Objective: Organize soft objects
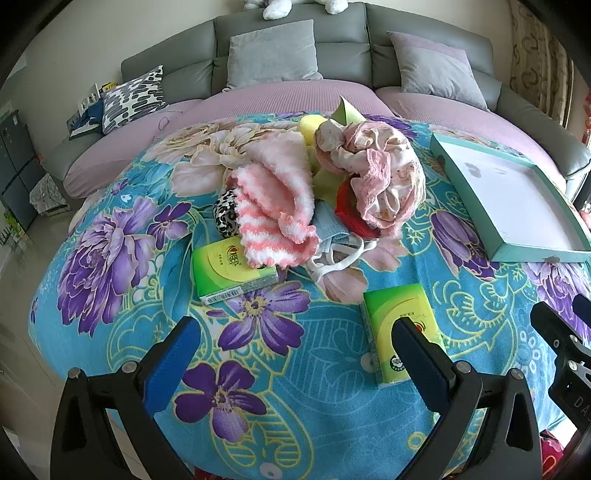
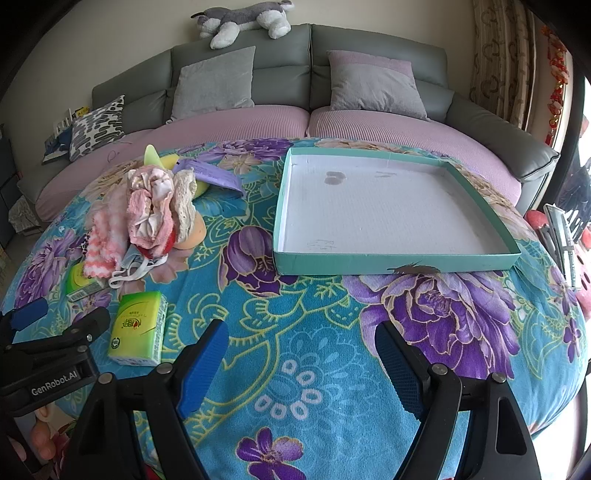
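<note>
A heap of soft things lies on the floral blanket: a pink-and-white fluffy cloth, crumpled pink lace fabric, a blue face mask, yellow sponges and a leopard-print piece. Two green tissue packs lie nearer: one by the heap, one just beyond my left gripper's right finger. An empty teal-rimmed tray sits to the right. My left gripper is open and empty. My right gripper is open and empty, in front of the tray.
A grey sofa with cushions stands behind the table. A purple packet lies behind the heap. A plush dog lies on the sofa back. Red and pink objects sit at the table's right edge.
</note>
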A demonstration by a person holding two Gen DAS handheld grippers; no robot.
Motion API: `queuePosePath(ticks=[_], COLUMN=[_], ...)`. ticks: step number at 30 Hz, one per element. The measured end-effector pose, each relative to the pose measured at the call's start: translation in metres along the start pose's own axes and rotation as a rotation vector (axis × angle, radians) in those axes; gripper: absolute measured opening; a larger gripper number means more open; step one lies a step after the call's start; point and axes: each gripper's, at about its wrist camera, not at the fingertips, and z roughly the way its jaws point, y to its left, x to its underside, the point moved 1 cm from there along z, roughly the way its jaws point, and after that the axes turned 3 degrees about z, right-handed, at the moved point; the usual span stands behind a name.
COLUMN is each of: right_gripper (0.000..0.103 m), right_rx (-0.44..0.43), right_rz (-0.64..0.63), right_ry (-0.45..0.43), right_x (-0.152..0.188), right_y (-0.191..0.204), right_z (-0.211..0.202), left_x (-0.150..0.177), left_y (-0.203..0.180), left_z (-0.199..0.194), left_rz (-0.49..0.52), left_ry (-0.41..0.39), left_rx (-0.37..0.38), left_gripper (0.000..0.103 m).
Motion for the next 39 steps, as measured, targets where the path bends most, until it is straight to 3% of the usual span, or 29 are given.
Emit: queuePosePath(ticks=[10, 22, 28, 39], right_gripper=[0.084, 0.084, 0.084, 0.084], right_rx=[-0.011, -0.193, -0.243, -0.260], right_rz=[-0.003, -0.123, -0.209, -0.298], right_ry=[-0.008, -0.017, 0.048, 0.163], right_x=[-0.001, -0.015, -0.007, 0.006], right_y=[0.002, 0.062, 0.094, 0.119], right_z=[-0.002, -0.011, 0.004, 0.044], left_x=[-0.003, -0.008, 0.001, 0.007], left_y=[0.015, 0.068, 0.087, 0.099], left_z=[-0.001, 0.003, 0.017, 0.033], left_rz=[-0.055, -0.135, -0.165, -0.185], left_ry=[0.011, 0.016, 0.041, 0.062], left_rx=[0.020, 0.063, 0.080, 0.106], left_gripper=[0.103, 0.103, 0.103, 0.103])
